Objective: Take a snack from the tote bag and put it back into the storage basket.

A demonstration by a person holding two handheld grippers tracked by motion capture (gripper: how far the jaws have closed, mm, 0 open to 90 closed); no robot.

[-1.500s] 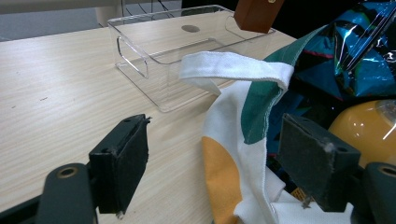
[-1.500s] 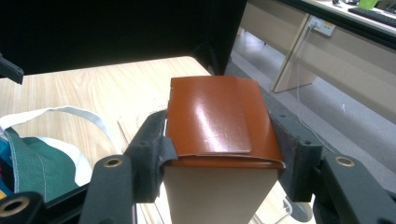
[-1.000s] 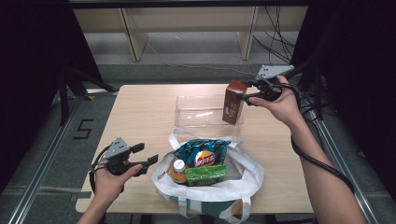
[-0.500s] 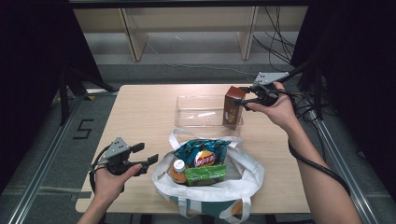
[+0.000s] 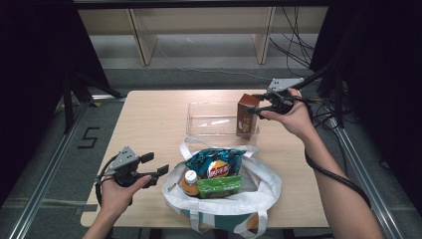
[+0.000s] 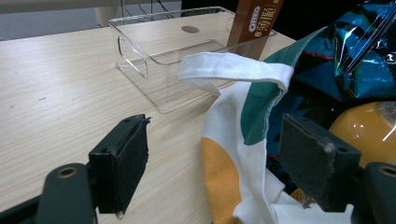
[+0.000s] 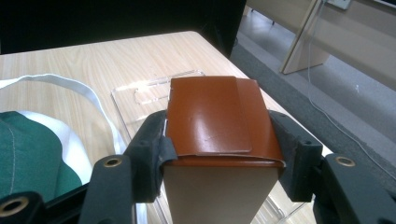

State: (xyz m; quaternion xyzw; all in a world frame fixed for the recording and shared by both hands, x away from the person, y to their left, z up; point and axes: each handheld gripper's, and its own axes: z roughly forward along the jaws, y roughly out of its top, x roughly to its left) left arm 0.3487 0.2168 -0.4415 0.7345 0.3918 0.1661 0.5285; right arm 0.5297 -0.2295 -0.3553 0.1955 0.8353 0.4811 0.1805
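Two grippers are at work over the wooden table (image 5: 149,114). At the far right side, the right gripper (image 5: 256,103) is clenched on a brown carton (image 5: 247,115), its pads pressing the carton's two sides just below the folded top, as the right gripper view shows plainly. The carton stands upright at the right end of a clear plastic tray (image 5: 214,119), its lower part seen through the tray's wall; whether its base rests on the tray floor I cannot tell. The left gripper (image 5: 155,164) hovers near the table's front left, jaws apart and grasping nothing, just beside the white cloth bag (image 5: 259,184). From the left gripper view, the bag's rim and strap lie between the spread jaws without being pinched. Inside the bag sit a blue snack packet (image 5: 211,163), a green packet (image 5: 219,185) and an orange bottle (image 5: 189,182).
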